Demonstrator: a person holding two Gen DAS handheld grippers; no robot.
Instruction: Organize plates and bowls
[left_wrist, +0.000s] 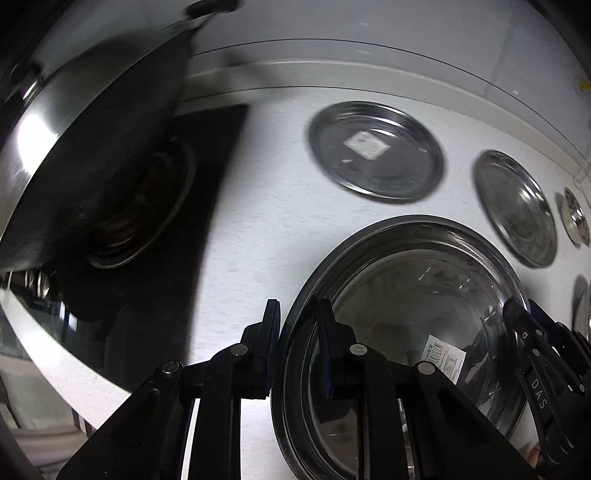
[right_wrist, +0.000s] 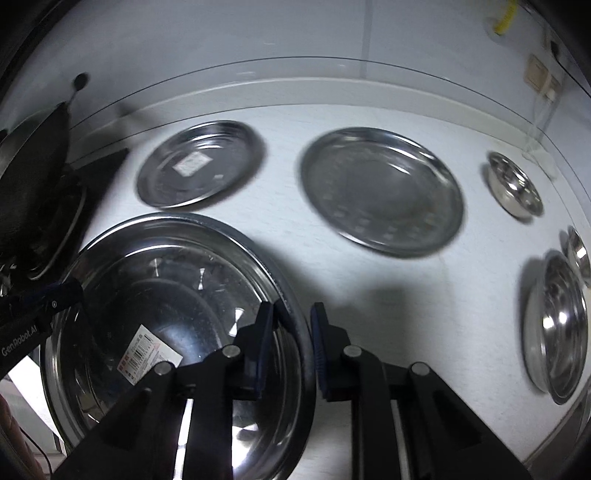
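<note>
Large round stainless-steel basin (left_wrist: 417, 332) is clamped at opposite rim points: left claw (left_wrist: 295, 332) on the rim nearest it, right claw (right_wrist: 291, 332) on the far side, one pad inside the wall and one outside in each.

Thin, stiff sheet metal, judged light but slick; polished rim likely to slip or rotate unless both grips are kept level.

Ahead of the claws, on the white worktop (right_wrist: 314, 273), lie a labelled flat steel plate (right_wrist: 201, 170) and a wider steel plate (right_wrist: 380, 192); small steel bowls (right_wrist: 515, 184) sit further right.
</note>
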